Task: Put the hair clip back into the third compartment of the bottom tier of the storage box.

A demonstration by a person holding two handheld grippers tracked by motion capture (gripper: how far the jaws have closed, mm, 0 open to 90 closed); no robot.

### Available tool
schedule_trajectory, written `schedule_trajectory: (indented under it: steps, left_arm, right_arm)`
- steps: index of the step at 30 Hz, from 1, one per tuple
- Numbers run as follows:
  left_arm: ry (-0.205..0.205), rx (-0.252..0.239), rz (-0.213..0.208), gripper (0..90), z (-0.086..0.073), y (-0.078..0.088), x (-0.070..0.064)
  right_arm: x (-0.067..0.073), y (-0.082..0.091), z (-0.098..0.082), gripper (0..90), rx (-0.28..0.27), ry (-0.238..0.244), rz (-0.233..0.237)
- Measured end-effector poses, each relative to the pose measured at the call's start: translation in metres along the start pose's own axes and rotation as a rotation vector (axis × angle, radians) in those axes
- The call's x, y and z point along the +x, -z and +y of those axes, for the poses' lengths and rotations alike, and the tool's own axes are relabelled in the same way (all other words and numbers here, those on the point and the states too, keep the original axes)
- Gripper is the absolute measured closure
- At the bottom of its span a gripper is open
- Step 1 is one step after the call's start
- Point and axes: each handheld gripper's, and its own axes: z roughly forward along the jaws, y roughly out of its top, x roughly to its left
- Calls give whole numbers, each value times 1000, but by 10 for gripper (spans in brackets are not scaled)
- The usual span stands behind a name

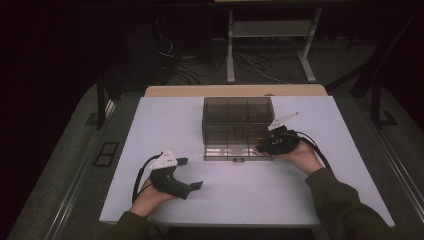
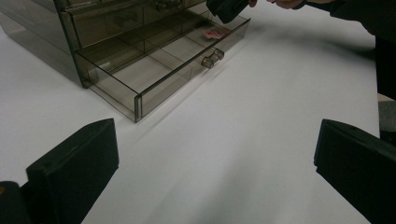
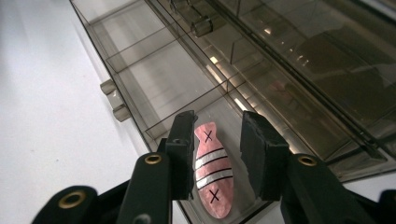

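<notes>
A pink fish-shaped tag [image 3: 213, 176], marked with two black crosses and silver stripes, is lying in the end compartment of the pulled-out drawer [image 3: 140, 88] of a smoked-plastic organiser [image 1: 238, 117]. It is being straddled by the right gripper [image 3: 215, 151], whose jaws are slightly parted, not pinching it. The left gripper [image 1: 191, 173] is being held spread wide over the white table [image 1: 240, 190], gripping nothing.

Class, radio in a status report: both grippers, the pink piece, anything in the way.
Left gripper open, idle on the table. Right gripper jaws apart, astride the pink piece, which lies in the open drawer. Nothing blocking.
</notes>
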Motion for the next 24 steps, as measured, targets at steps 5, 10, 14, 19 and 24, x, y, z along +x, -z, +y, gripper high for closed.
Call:
schedule_trajectory:
  steps: [5, 10, 14, 19, 24]
  left_arm:
    - [5, -4, 1, 0, 0, 0, 0]
    - [7, -4, 3, 0, 2, -2, 0]
    - [9, -3, 5, 0, 2, -3, 0]
    - [9, -2, 7, 0, 2, -3, 0]
    - [11, 0, 7, 0, 1, -2, 1]
  right_arm:
    - [1, 2, 0, 552, -10, -10, 12]
    - [5, 9, -3, 465, -33, -8, 5]
    - [6, 15, -5, 385, -57, -12, -10]
    - [9, 19, -8, 351, -62, -14, -17]
    - [15, 22, -8, 319, -81, -1, -9]
